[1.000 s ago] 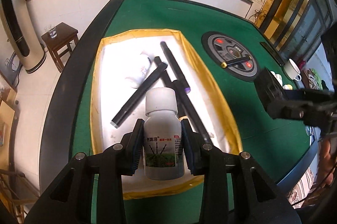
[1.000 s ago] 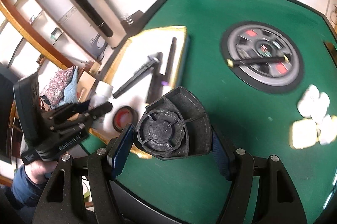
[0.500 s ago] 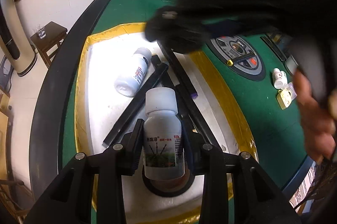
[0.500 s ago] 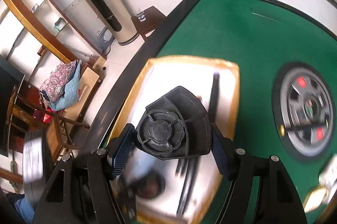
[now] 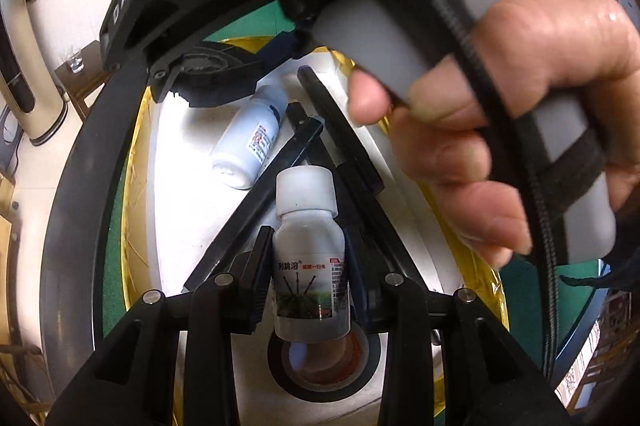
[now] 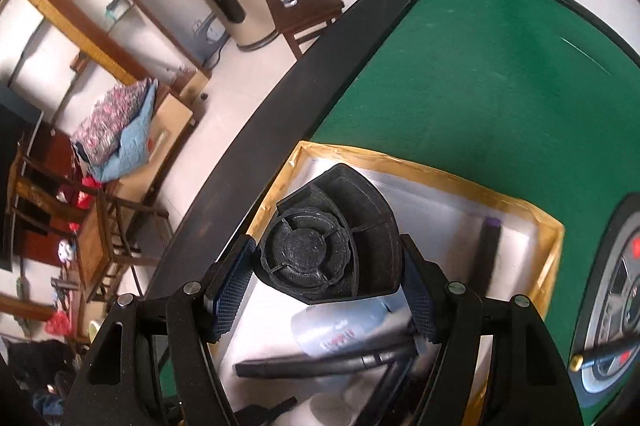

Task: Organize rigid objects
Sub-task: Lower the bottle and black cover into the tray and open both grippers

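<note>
Left gripper (image 5: 306,268) clamps an upright white-capped plastic bottle (image 5: 308,258) over the yellow-rimmed white tray (image 5: 188,185); right gripper (image 6: 328,290) clamps a black ribbed plastic fitting (image 6: 332,258) near the tray's far corner.

Daylight glares off the white tray (image 5: 188,161) before me, my hand (image 5: 516,129) looms soft and close, the bottle (image 6: 344,336) and pens (image 6: 320,362) smear with motion, and everything bows toward dark fisheye corners.

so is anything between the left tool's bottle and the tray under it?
Yes. A black tape roll lies on the white tray right below the bottle that the left tool holds.
</note>
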